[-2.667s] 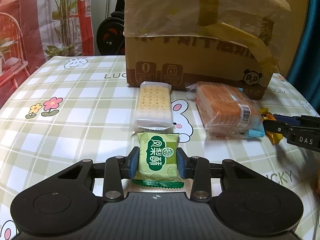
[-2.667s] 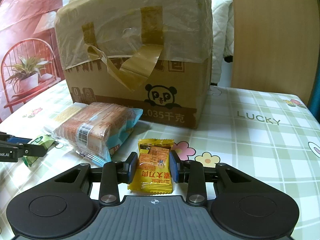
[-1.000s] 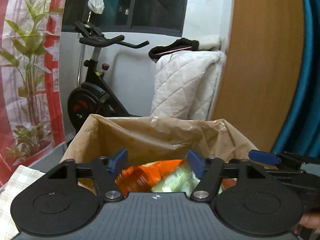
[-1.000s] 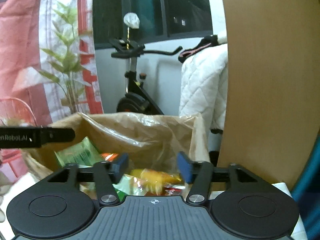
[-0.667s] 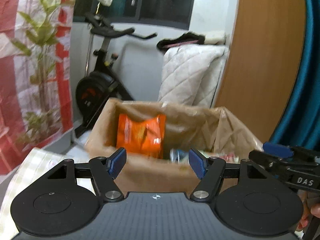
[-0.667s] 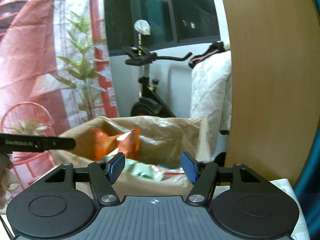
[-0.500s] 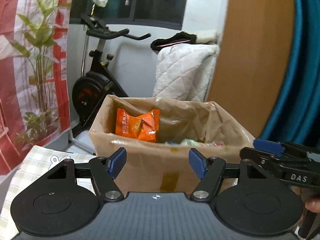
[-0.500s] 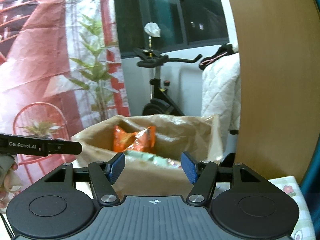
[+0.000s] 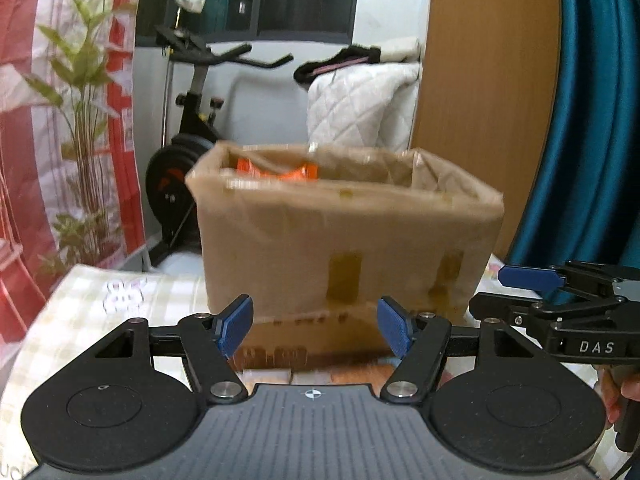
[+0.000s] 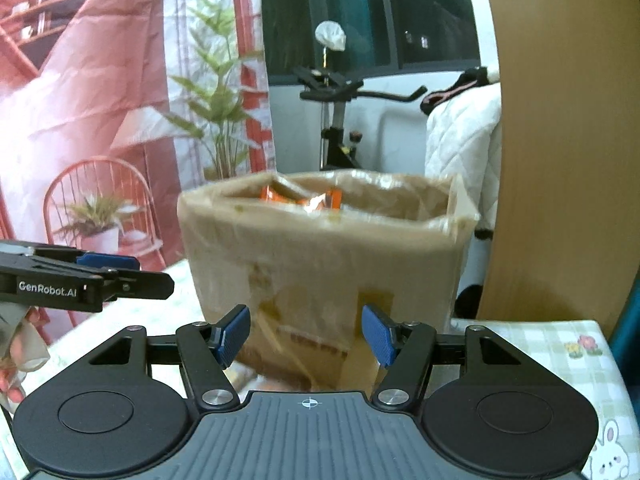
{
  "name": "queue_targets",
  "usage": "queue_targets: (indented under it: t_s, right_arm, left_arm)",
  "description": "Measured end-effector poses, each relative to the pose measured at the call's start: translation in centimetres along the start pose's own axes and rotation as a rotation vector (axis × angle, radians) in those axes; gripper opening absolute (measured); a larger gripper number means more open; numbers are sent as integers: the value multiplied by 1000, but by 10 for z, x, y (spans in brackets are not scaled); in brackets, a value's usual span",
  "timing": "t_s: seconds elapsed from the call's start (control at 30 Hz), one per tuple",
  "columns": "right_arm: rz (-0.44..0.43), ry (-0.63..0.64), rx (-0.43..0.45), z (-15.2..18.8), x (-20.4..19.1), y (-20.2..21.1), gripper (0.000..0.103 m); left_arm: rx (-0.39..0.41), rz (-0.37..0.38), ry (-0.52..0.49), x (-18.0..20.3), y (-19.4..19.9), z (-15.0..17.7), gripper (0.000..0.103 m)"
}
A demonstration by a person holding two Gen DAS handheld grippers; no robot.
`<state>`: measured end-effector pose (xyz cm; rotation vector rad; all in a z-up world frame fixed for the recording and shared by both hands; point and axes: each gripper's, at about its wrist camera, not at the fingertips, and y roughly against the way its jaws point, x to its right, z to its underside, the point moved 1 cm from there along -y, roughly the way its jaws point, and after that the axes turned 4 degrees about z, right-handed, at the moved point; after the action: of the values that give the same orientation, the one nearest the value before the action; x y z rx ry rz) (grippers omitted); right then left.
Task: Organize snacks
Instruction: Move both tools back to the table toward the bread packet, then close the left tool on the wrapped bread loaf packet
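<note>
Left wrist view: both grippers, left gripper and right gripper, have backed off the cardboard box (jaws spread wide, empty), snacks dropped inside.

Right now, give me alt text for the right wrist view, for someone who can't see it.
The open, empty right gripper faces a tall cardboard box with an orange snack packet showing at its top. The left gripper reaches in from the left; an exercise bike stands behind.

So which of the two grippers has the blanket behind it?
Neither holds anything; the left gripper faces the box with the white quilted blanket directly behind; the right gripper sees it off-side.
</note>
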<state>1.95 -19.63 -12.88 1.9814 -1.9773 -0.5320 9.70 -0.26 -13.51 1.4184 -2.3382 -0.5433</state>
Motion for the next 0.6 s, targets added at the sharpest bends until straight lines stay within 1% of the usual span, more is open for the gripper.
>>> queue_targets:
  t_s: [0.17, 0.27, 0.33, 0.4, 0.5, 0.6]
  right_arm:
    - [9, 4, -52, 25, 0, -10, 58]
    - [17, 9, -103, 41, 2, -18, 58]
    - [22, 14, -139, 51, 3, -24, 58]
    - [22, 28, -181, 60, 3, -31, 58]
    - [6, 41, -238, 71, 2, -41, 58]
    - [-26, 75, -299, 80, -5, -53, 58]
  left_arm:
    - [-37, 16, -5, 0, -7, 20, 70]
    - [-66, 30, -5, 0, -10, 32, 69]
    - [-88, 35, -15, 0, -13, 39, 66]
    - [-107, 46, -21, 0, -16, 44, 60]
    - [-142, 76, -11, 0, -24, 51, 59]
    - [-198, 98, 31, -4, -38, 59, 58]
